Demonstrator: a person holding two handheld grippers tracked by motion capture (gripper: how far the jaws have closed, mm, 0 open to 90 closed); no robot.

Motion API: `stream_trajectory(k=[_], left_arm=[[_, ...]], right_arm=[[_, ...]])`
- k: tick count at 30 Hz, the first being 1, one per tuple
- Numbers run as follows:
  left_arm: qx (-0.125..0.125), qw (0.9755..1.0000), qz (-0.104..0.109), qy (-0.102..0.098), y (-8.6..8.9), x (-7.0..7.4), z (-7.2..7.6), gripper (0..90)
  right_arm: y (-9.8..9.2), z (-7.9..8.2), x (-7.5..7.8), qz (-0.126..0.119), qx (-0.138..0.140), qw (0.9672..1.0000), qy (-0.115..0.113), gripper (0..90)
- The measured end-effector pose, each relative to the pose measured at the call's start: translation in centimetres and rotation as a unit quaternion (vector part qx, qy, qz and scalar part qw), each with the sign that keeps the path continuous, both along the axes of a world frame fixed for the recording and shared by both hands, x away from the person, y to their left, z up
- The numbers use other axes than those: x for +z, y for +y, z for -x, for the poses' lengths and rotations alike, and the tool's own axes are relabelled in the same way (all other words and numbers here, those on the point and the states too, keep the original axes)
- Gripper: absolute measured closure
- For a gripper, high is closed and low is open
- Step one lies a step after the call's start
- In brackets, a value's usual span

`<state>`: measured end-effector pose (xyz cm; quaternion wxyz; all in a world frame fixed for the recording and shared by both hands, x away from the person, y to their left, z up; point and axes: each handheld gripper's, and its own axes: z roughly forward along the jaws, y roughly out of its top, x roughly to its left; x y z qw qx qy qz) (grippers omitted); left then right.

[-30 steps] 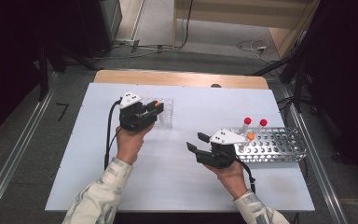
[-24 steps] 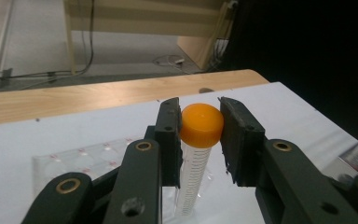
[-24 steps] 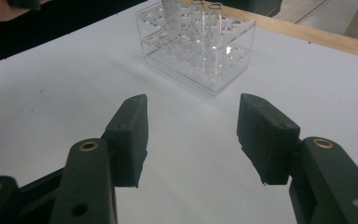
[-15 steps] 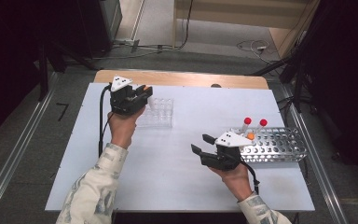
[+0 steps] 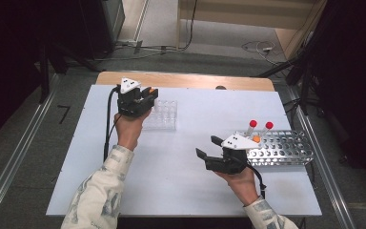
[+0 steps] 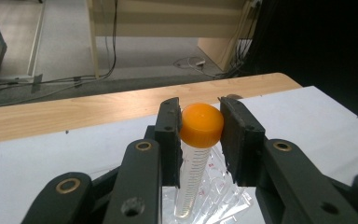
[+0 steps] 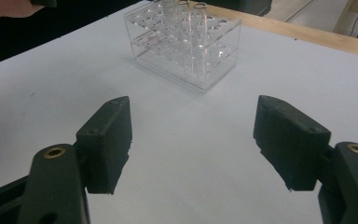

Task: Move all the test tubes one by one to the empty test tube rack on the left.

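My left gripper (image 5: 147, 97) is at the far left corner of a clear plastic tube rack (image 5: 164, 115). It is shut on the orange cap (image 6: 201, 124) of a clear graduated tube (image 6: 192, 179) that hangs upright. The tube's lower end is at the rack (image 6: 226, 198); I cannot tell whether it sits in a well. My right gripper (image 5: 207, 146) hovers low over the white table (image 5: 181, 191), right of centre, open with nothing between its pads (image 7: 107, 140). It points at the clear rack (image 7: 186, 42).
A perforated metal rack (image 5: 286, 150) lies at the table's right edge behind my right hand. It holds two red-capped tubes (image 5: 252, 124) and an orange-capped one (image 5: 256, 139). A wooden strip (image 5: 186, 81) runs along the table's far edge.
My left gripper has carried the orange-capped tube from above the clear rack toward its far left corner. The right gripper has drifted slightly to the right and stayed open.
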<state>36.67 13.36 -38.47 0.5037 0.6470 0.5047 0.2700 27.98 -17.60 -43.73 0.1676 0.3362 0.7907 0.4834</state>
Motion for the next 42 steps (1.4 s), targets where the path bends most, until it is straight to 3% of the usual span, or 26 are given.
stream_trajectory(k=[3, 7, 12, 17, 26, 32, 38, 42], left_arm=[[-0.003, 1.0, -0.005, 0.002, -0.4, -0.2, 0.0, 70.2], [0.002, 0.9994, -0.033, -0.002, -1.3, -0.7, 0.0, 70.1], [0.009, 0.999, -0.045, 0.002, -1.7, -1.8, 0.0, 70.0], [0.015, 0.9991, -0.038, 0.007, -1.6, -2.7, 0.1, 70.0], [0.015, 0.9985, -0.049, 0.018, -1.8, -3.8, 0.1, 69.1], [0.019, 0.9986, -0.046, 0.017, -1.8, -4.1, 0.1, 68.3], [0.021, 0.9992, -0.034, 0.009, -1.5, -3.7, 0.3, 63.2], [0.019, 0.9996, -0.019, 0.012, -1.3, -3.5, 0.6, 51.7]], right_arm=[[0.0, 0.0, 0.0, 0.0, -0.001, 1.0, 0.002, 25.7], [0.0, 0.0, -0.1, 0.0, -0.004, 1.0, 0.002, 25.5], [-0.1, 0.0, -0.1, 0.0, -0.003, 1.0, 0.0, 25.2], [-0.1, 0.0, -0.1, 0.0, -0.004, 1.0, 0.0, 25.1], [-0.1, 0.1, -0.2, 0.0, -0.004, 1.0, 0.0, 25.1], [-0.1, 0.0, -0.3, -0.008, 0.001, 0.9999, 0.011, 22.9], [0.2, 0.0, -0.5, -0.004, 0.003, 0.9998, 0.019, 17.5], [0.3, 0.3, -0.4, 0.001, -0.004, 0.9999, 0.014, 16.1]])
